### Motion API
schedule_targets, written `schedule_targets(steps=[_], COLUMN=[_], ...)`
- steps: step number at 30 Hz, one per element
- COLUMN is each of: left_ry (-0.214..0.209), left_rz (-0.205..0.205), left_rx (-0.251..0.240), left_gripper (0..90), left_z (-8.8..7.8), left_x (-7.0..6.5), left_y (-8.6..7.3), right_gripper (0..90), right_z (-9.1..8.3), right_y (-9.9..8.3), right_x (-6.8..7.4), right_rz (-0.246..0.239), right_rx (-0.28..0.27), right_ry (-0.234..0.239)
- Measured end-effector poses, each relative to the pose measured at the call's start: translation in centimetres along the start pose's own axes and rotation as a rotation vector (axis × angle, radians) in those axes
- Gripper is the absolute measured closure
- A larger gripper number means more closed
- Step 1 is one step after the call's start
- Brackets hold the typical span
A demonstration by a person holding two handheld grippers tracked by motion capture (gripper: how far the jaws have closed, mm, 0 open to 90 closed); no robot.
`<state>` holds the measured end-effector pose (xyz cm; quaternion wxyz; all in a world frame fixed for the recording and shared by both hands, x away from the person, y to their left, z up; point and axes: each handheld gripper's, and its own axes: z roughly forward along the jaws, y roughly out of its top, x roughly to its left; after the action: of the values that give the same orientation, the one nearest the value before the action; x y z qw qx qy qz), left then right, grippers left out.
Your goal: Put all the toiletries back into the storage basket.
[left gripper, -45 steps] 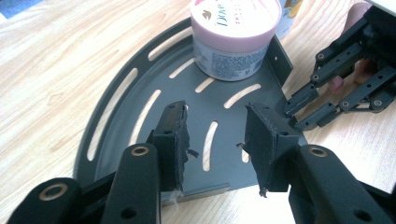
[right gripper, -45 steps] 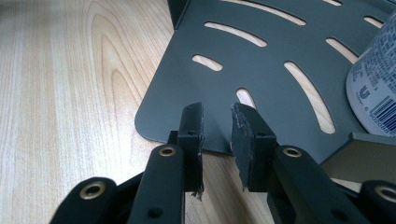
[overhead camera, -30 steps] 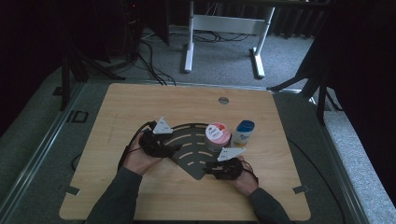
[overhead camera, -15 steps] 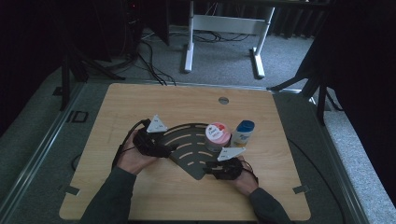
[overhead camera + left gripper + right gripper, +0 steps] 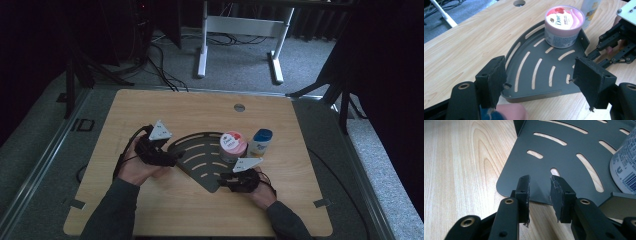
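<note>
A dark, fan-shaped slotted tray (image 5: 200, 150) lies flat on the wooden table. A pink-lidded Dove jar (image 5: 233, 145) stands on its right corner, and a white bottle with a blue cap (image 5: 261, 142) stands just right of it. My left gripper (image 5: 172, 161) is at the tray's left corner. Its jaws have just been opening; they stand wide (image 5: 542, 81) and the pads touch nothing, with the tray's near wall (image 5: 531, 96) just ahead between them. My right gripper (image 5: 222, 181) is at the tray's pointed near corner, its jaws (image 5: 540, 192) a narrow gap apart and nothing pinched.
A round cable hole (image 5: 239, 107) sits near the table's far edge. The person's forearms come in from the bottom. Bare wood lies behind and to the left of the tray. A white desk frame (image 5: 240, 30) stands on the carpet beyond.
My left gripper has drawn a little left and away from the tray's corner, lifting slightly. The right gripper, tray, jar and bottle have kept still.
</note>
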<state>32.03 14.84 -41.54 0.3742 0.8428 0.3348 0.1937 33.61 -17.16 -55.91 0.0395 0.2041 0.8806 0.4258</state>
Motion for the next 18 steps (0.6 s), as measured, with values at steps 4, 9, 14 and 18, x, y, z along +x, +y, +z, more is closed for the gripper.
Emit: schedule_targets(steps=[4, 9, 14, 18], left_ry=[0.015, 0.034, 0.048, 0.059], left_rz=[-0.012, -0.04, -0.054, -0.058], left_rx=[0.007, 0.012, 0.005, 0.014], left_gripper=[29.7, 36.1, 37.2, 38.9], left_z=[-0.3, -0.7, -1.3, -1.5], left_x=[0.7, 1.8, 2.4, 2.9], left_y=[-0.4, -1.3, -1.7, -1.9], right_gripper=[68.4, 68.4, 68.4, 68.3], right_z=[0.0, 0.0, 0.0, 0.0], right_y=[0.0, 0.0, 0.0, 0.0], right_x=[0.0, 0.0, 0.0, 0.0], right_rz=[0.0, 0.002, 0.002, 0.002], right_rx=[0.0, 0.001, 0.001, 0.001], right_ry=[0.0, 0.001, 0.0, 0.001])
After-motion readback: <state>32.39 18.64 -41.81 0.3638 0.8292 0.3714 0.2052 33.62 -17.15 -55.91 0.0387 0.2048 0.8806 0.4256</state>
